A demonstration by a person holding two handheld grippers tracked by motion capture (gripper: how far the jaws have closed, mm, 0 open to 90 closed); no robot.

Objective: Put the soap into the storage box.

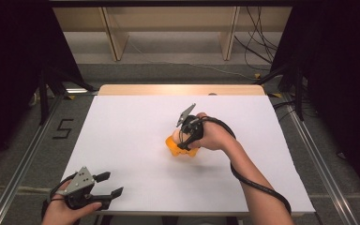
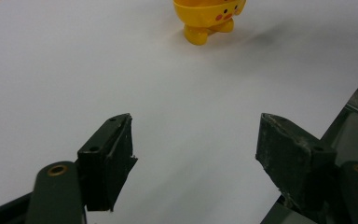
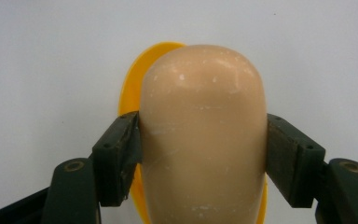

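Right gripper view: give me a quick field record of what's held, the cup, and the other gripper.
held item: smooth beige egg-shaped object
right gripper: jaws pressed on the egg's two sides
cup: yellow plastic footed egg cup, directly behind the egg
surface: white table sheet
left gripper: open, holding nothing, at the table's near left

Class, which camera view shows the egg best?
The right gripper view: the egg looms large, gripped at both sides by the right tool. The high view shows a sliver of it above the yellow cup. The left gripper view cuts it off.
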